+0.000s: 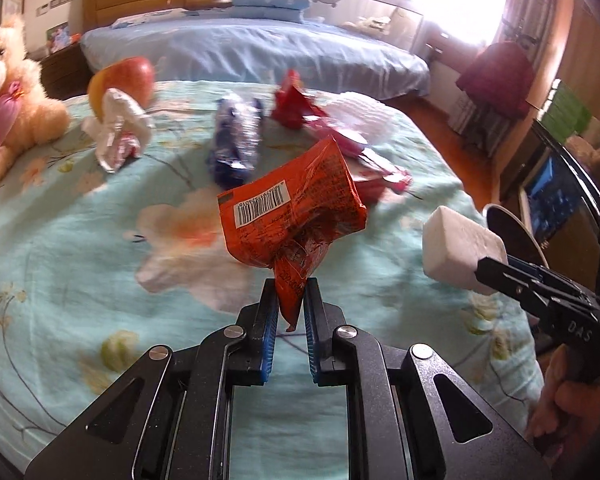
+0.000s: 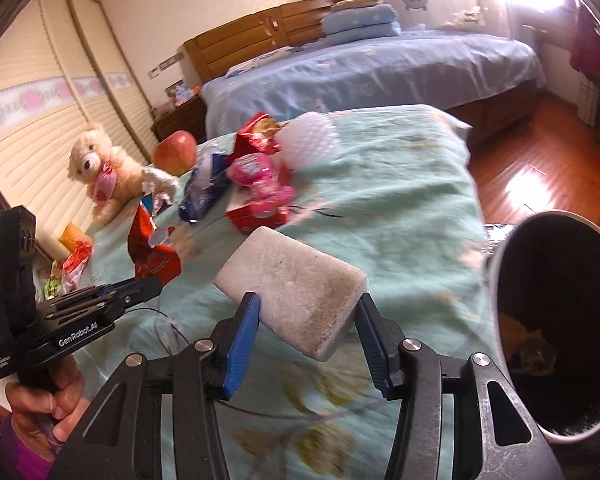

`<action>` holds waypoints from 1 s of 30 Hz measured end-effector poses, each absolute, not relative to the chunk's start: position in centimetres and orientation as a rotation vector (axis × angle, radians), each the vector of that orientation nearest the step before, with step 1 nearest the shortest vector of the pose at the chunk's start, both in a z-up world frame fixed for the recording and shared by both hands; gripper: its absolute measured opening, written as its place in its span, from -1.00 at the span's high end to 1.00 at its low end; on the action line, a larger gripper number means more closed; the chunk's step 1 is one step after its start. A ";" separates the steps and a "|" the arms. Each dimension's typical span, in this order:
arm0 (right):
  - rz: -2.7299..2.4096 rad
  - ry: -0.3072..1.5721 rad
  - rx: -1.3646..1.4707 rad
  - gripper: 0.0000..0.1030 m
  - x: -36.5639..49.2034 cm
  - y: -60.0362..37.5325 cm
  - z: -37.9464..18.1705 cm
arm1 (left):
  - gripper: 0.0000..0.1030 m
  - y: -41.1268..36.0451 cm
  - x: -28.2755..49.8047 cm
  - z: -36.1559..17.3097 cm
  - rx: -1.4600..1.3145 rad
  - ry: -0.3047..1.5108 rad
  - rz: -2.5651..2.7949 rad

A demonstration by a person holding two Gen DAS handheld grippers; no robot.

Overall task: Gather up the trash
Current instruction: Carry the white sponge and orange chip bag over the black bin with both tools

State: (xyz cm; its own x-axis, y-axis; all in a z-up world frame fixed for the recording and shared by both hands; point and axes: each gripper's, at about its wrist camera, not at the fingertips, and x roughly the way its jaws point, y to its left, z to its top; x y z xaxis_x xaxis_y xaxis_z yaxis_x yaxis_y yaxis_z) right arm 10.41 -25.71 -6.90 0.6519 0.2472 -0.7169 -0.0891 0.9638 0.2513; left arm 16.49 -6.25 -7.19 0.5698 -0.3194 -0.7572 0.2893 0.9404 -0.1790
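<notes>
The lower tail of the orange wrapper (image 1: 296, 216) is hidden between the left gripper (image 1: 291, 312) fingers. The near edge of the white block (image 2: 296, 284) is covered by the right gripper (image 2: 308, 336) fingers. The bin (image 2: 556, 320), right of that gripper, is cut by the frame edge; its dark contents cannot be identified. Wrappers ahead are motion-blurred.

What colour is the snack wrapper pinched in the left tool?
Orange, with a white barcode label; the snack wrapper shows best in the left wrist view.
</notes>
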 end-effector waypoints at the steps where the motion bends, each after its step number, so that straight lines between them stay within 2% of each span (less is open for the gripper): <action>1: 0.182 0.836 0.205 0.03 10.1 -26.2 -6.8 | 0.77 -6.7 16.3 -7.2 -0.033 0.897 -0.367; 30: -0.050 0.772 0.281 0.03 4.3 -36.8 -5.8 | 0.77 -19.5 13.2 -6.1 0.102 0.903 -0.606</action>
State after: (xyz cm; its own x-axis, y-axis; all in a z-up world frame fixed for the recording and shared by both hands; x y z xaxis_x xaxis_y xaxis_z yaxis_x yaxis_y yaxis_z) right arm 4.27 -36.81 -5.79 0.7170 0.0579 -0.6947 0.1468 0.9616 0.2317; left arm 13.19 -19.45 -6.10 0.4651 -0.4503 -0.7621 0.5340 0.8294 -0.1641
